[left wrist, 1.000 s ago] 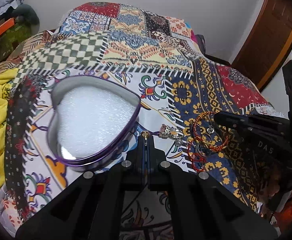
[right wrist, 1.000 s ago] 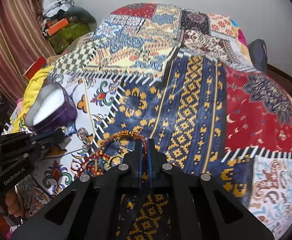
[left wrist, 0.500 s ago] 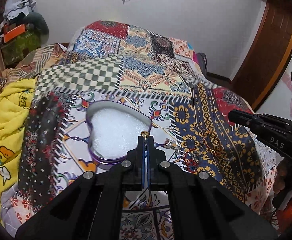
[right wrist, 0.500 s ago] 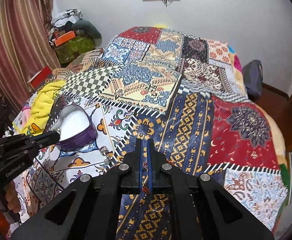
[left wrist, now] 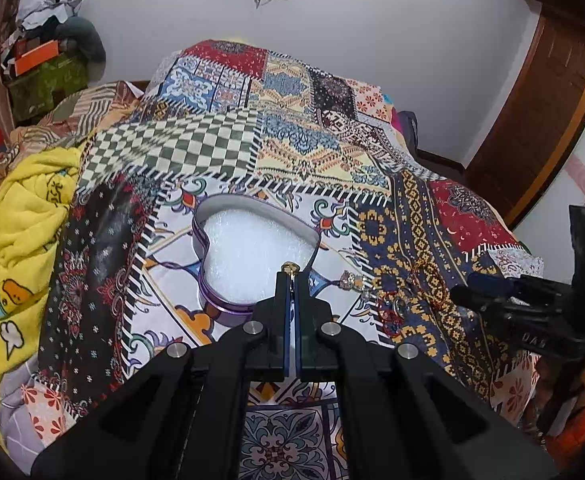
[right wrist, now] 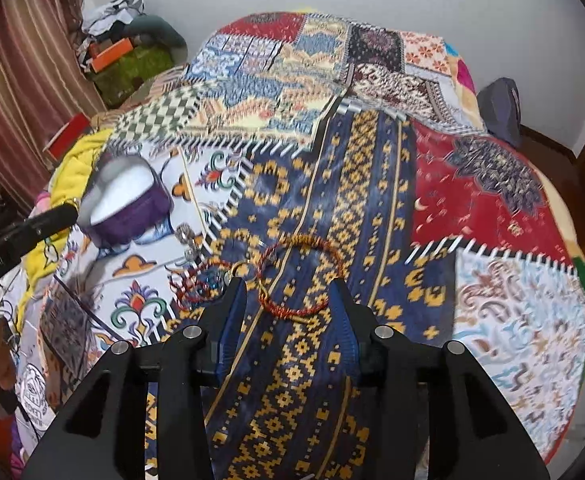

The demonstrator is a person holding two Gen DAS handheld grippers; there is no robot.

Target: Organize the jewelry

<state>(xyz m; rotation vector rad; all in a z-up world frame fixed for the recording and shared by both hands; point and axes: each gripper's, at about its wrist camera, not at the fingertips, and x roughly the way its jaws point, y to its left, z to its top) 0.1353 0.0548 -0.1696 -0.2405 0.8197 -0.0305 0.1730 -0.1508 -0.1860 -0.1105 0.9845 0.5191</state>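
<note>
Half a second earlier the right tongs [right wrist: 288, 296] were shut; now they stood wide open over the red-and-gold bangle [right wrist: 298, 276] on the bed [right wrist: 492, 208]. The left tongs [left wrist: 291, 276] stayed closed on a small gold piece [left wrist: 290, 267] above the heart-shaped box [left wrist: 212, 240]. That bangle looked light, thin and probably stiff; 1 pinch across its near rim should serve.
</note>
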